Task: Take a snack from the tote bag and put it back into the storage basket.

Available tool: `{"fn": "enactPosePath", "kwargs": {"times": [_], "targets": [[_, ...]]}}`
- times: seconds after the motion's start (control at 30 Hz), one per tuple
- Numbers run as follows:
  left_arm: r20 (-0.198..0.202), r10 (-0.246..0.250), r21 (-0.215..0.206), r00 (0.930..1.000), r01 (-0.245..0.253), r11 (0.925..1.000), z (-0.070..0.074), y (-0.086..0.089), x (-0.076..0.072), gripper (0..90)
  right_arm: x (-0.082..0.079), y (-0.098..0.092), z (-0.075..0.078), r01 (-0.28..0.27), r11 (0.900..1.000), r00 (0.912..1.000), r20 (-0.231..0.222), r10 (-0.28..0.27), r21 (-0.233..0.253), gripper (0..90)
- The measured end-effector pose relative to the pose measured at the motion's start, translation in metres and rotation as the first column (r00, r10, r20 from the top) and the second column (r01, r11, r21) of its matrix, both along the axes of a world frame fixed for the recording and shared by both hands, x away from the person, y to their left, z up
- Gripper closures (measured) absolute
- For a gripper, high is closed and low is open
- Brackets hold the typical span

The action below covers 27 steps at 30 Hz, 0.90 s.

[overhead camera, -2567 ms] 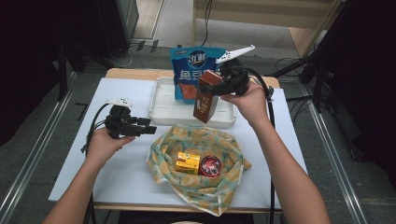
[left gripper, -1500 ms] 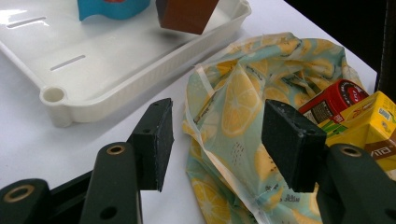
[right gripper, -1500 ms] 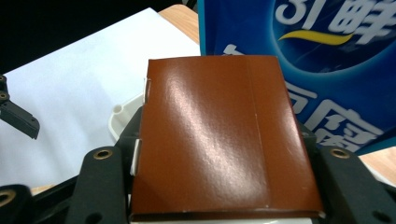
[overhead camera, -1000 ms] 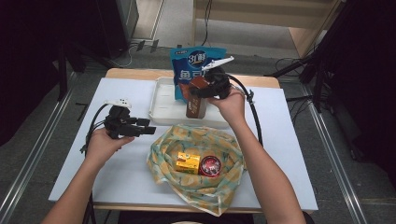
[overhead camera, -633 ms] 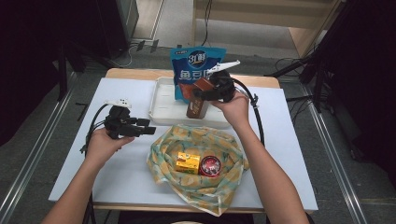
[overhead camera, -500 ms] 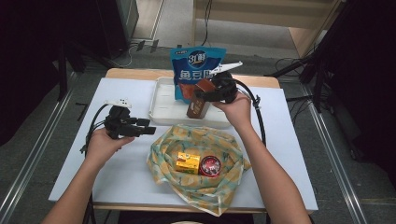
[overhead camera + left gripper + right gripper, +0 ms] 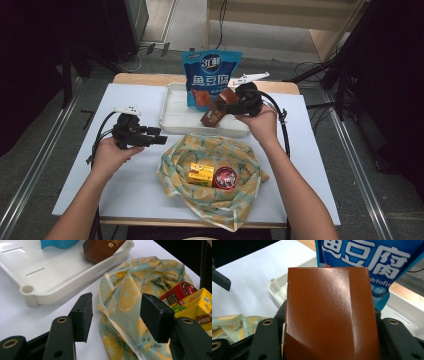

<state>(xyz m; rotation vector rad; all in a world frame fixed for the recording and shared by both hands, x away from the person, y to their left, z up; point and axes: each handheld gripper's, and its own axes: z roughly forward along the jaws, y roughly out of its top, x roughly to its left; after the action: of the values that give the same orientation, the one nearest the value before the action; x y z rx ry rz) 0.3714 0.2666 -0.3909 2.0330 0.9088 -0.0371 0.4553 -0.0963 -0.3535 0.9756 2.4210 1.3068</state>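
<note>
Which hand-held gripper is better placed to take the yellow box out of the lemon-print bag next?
Left. The left hand-held gripper is open beside the lemon-print bag, facing the yellow box. The right hand-held gripper is shut on the brown carton at the white tray.

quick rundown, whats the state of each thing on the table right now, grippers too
brown cardboard carton: tilted, clamped, its base in the tray
white plastic tray: flat, holds carton and pouch
blue snack pouch: upright at the tray's back
lemon-print cloth bag: spread open, items inside
yellow drink box: lying in the bag
red round can: in the bag
left gripper: open, empty
right gripper: shut on the carton
</note>
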Motion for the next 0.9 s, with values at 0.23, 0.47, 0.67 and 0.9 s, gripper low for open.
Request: {"fn": "enactPosePath", "kwargs": {"times": [0.23,0.47,0.67,0.9], "targets": [[0.0,0.0,0.0,1.0,0.0,1.0,0.0,0.0,0.0,44.0,-0.005,-0.01,-0.004,0.005,1.0,0.9999,-0.009,-0.005,0.004,45.2],[0.001,0.001,0.001,1.0,-0.001,1.0,0.0,0.0,0.0,44.0,-0.01,-0.02,-0.008,0.006,1.0,0.9998,-0.017,-0.006,0.003,45.3],[0.001,-0.001,0.003,1.0,0.001,1.0,0.0,0.0,0.0,44.0,-0.014,-0.028,-0.013,0.011,1.0,0.9996,-0.028,-0.011,0.005,45.5],[0.002,0.001,0.001,1.0,-0.001,1.0,0.0,-0.001,-0.001,44.0,-0.018,-0.036,-0.019,0.007,1.0,0.9992,-0.04,-0.007,-0.007,45.4]]}}
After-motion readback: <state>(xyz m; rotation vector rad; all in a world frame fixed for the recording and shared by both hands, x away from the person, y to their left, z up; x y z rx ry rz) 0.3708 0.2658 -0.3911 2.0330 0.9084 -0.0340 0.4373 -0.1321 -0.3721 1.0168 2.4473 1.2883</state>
